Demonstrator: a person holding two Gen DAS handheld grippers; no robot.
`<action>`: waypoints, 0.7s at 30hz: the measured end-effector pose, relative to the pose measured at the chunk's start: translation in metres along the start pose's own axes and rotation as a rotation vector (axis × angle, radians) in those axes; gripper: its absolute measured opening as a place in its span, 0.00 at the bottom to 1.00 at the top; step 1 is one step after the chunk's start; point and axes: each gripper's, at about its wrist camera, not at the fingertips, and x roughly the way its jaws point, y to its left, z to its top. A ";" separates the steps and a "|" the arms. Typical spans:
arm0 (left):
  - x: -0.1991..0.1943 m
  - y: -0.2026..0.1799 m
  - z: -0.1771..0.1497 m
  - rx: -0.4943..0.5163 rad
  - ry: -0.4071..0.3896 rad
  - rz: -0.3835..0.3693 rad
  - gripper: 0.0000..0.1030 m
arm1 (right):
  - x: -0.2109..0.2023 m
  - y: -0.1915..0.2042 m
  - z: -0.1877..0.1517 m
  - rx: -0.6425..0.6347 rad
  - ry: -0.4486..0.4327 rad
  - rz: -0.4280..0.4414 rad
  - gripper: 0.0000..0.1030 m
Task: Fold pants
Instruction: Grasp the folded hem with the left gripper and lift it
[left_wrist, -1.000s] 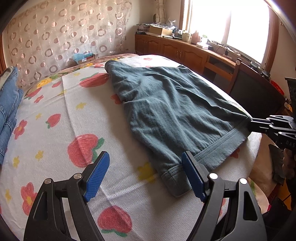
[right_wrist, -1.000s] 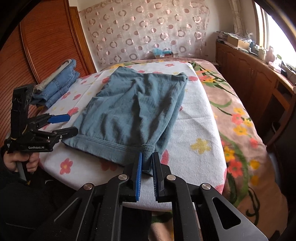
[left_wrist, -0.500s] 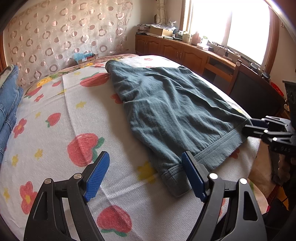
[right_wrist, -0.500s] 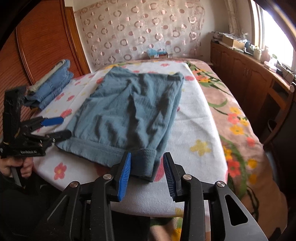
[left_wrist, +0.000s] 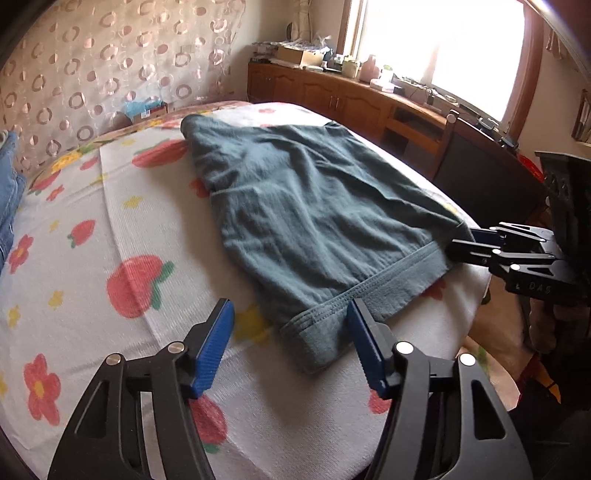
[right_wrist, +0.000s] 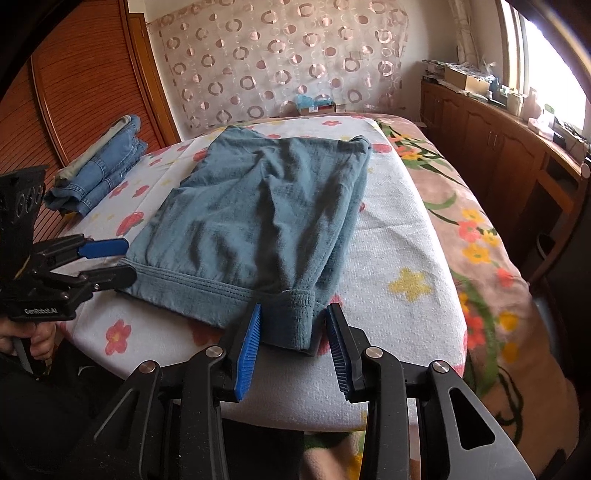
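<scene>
Teal-grey pants (left_wrist: 306, 214) lie folded flat on a white flowered towel (left_wrist: 110, 229) on the bed, hem band toward me; they also show in the right wrist view (right_wrist: 258, 206). My left gripper (left_wrist: 290, 345) is open, its blue pads astride the near left corner of the hem. My right gripper (right_wrist: 293, 345) is open, its pads astride the right hem corner, which lies on the towel. In the left wrist view the right gripper (left_wrist: 465, 245) shows at the pants' far corner. In the right wrist view the left gripper (right_wrist: 110, 262) is open at the left hem corner.
A stack of folded blue jeans (right_wrist: 96, 173) lies at the bed's far left. Wooden cabinets (right_wrist: 498, 147) with clutter run under the window on the right. A wooden wardrobe (right_wrist: 85, 85) stands on the left. The flowered blanket (right_wrist: 476, 236) covers the bed's right side.
My right gripper has opened and let go of the right hem corner, which now lies on the towel. My left gripper has stayed open and edged in over the left hem corner.
</scene>
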 end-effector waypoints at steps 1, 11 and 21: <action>0.000 -0.001 0.000 0.002 -0.002 0.004 0.63 | 0.000 -0.001 0.000 0.011 -0.002 0.007 0.36; -0.002 -0.006 -0.003 0.028 -0.005 -0.013 0.62 | 0.001 -0.001 -0.002 0.013 -0.012 0.011 0.35; -0.006 -0.011 -0.005 0.034 -0.006 -0.050 0.35 | 0.001 -0.006 -0.001 0.032 -0.016 0.025 0.29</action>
